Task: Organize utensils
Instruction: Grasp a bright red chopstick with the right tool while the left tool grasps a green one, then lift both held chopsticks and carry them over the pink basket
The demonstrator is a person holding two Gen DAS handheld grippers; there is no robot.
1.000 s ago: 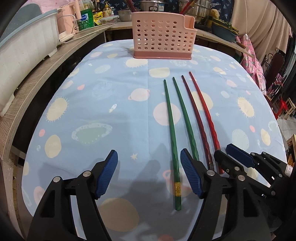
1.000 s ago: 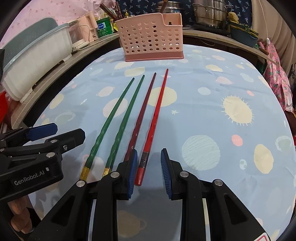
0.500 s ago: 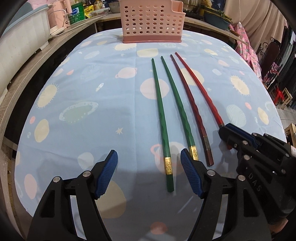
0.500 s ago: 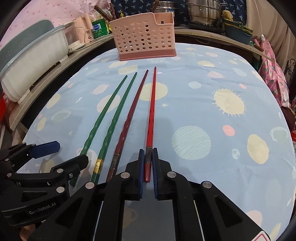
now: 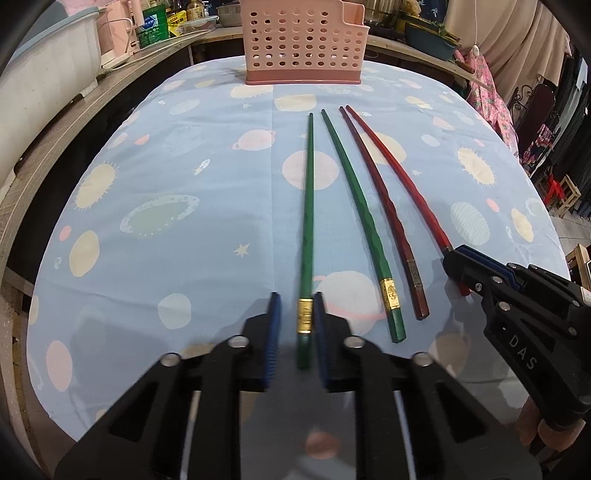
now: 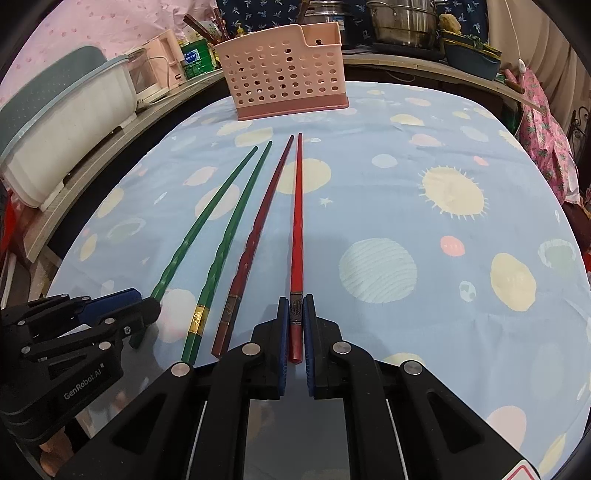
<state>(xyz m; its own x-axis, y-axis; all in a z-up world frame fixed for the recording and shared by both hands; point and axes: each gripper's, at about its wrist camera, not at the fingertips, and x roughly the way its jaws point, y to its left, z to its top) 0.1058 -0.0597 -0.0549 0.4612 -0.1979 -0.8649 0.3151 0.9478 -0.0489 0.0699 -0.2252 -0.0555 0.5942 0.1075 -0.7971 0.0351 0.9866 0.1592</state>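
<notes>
Four chopsticks lie side by side on the blue planet-print cloth. My left gripper straddles the gold-banded end of the leftmost green chopstick. Its jaws are closing, and a small gap still shows on the left side. My right gripper is shut on the handle end of the bright red chopstick. Between them lie the second green chopstick and the dark red chopstick. The pink perforated utensil basket stands upright at the table's far edge.
A wooden counter runs along the left, with a white tub on it. Pots and bottles stand behind the basket. Pink patterned fabric hangs at the right. Bare cloth lies right of the chopsticks.
My left gripper's jaws went from wide apart to almost closed around the leftmost green chopstick. My right gripper's jaws closed onto the bright red chopstick.
</notes>
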